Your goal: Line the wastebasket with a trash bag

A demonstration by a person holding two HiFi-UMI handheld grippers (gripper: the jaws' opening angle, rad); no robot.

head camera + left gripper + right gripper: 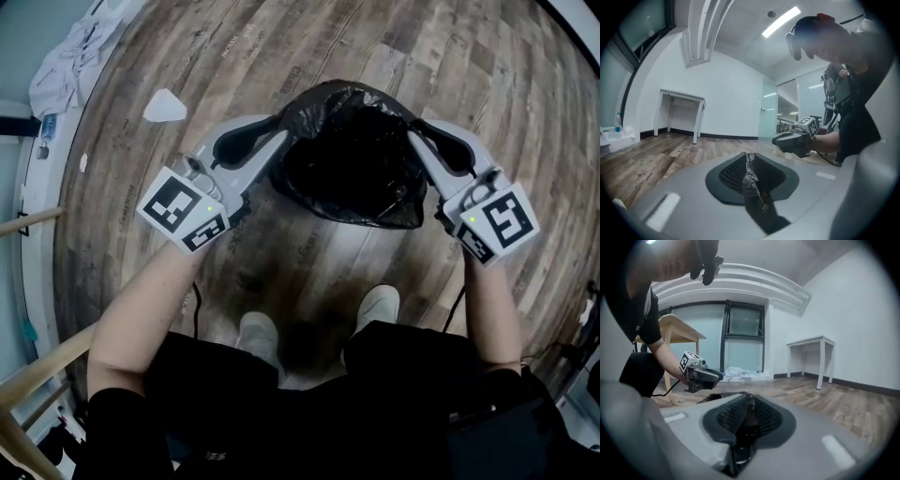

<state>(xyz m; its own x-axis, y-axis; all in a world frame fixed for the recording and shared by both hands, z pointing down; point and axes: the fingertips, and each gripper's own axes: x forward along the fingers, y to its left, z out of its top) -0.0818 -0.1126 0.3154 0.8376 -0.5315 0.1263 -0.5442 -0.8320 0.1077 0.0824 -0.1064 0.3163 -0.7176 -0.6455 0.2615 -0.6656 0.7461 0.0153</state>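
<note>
A black trash bag [352,164] hangs spread open over the wood floor in the head view, its mouth stretched between my two grippers. My left gripper [281,127] pinches the bag's left rim, and in the left gripper view [749,157] a strip of black film [752,187] is clamped between the pads. My right gripper [415,127] holds the right rim, and its own view [749,401] also shows film [743,446] caught between the pads. Each gripper view shows the opposite gripper [794,138] [701,373]. I cannot make out a wastebasket; what is under the bag is hidden.
A white scrap [167,106] lies on the floor at the far left and a heap of pale cloth [70,61] beyond it. Wooden furniture legs [37,370] stand at the near left. A white table [679,101] stands by the wall. The person's shoes [258,337] are just below the bag.
</note>
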